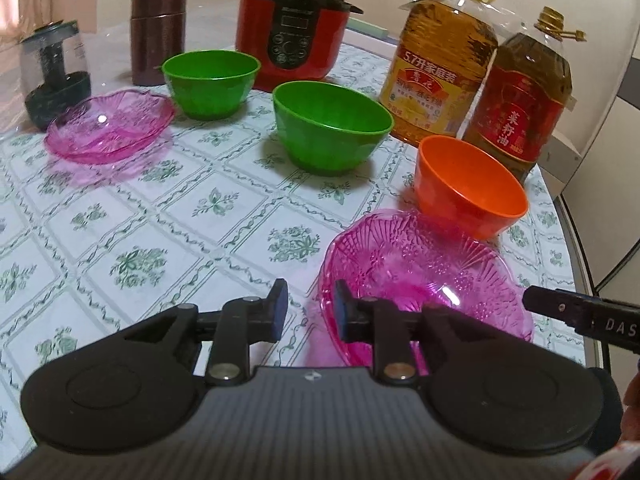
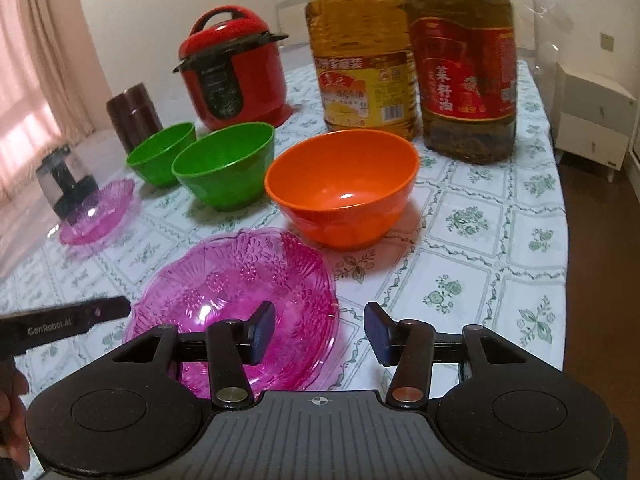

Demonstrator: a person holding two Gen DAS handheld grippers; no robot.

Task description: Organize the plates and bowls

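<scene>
- Your left gripper hangs low over the tablecloth, jaws parted by a moderate gap and gripping nothing; the near rim of the closest pink glass plate sits just behind its right-hand pad, though contact cannot be judged.
- Your right gripper is level beside it, jaws spread wider and empty, its left-hand pad poised above the same pink plate and the other above bare cloth.
- Each tool's black finger reaches into the other's view: the right one at the left camera's right edge, the left one at the right camera's left edge, so your two hands flank that plate.
- Just beyond the plate stands an orange bowl, upright, its base close to the plate's far rim.
- Farther out, two green bowls stand upright and apart, with a second pink glass plate well off to the left.
- Along the back: a red pressure cooker, two large oil bottles, a brown canister and a glass-bodied chopper.
</scene>
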